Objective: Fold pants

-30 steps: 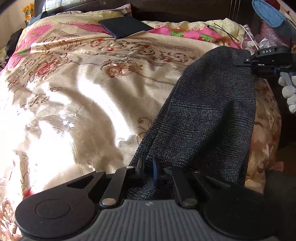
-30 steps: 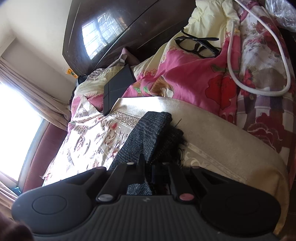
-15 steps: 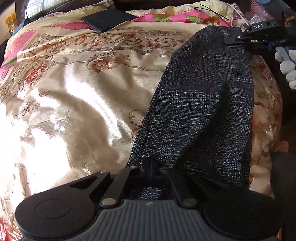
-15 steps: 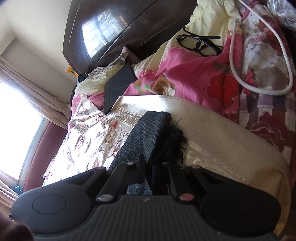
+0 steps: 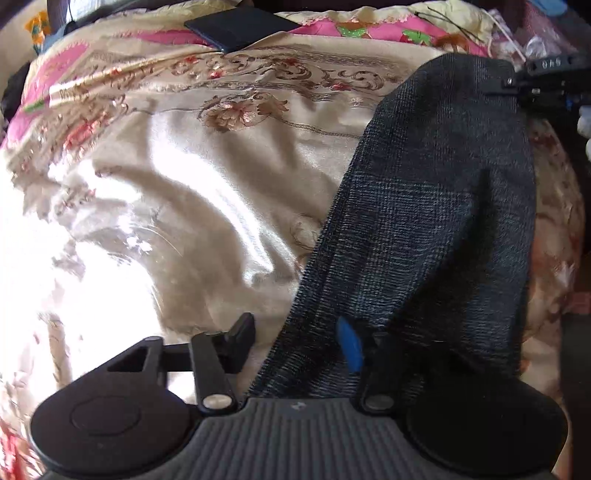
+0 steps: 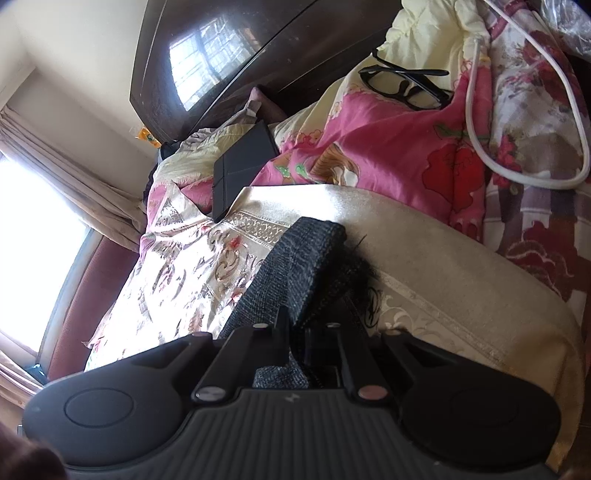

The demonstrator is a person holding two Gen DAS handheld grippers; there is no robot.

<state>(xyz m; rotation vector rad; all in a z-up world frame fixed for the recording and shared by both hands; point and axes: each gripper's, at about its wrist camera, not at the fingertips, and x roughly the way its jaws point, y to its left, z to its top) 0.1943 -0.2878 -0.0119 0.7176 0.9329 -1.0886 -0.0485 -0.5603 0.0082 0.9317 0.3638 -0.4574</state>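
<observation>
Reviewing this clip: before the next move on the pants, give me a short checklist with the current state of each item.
1. Left gripper released: ok, its jaws stand wide apart with the pants edge lying between them, not clamped.
2. Right gripper holding the far end: ok, shut on the fabric.
3. Pants resting flat on the bedspread: not ok, a raised ridge runs along the cloth.
4. Edges of the fold lined up: cannot tell, the lower layer is hidden.
5. Tablet case clear of the pants: ok, apart near the pillows.
6. Glasses and cable clear: ok, both lie beyond the pants.
</observation>
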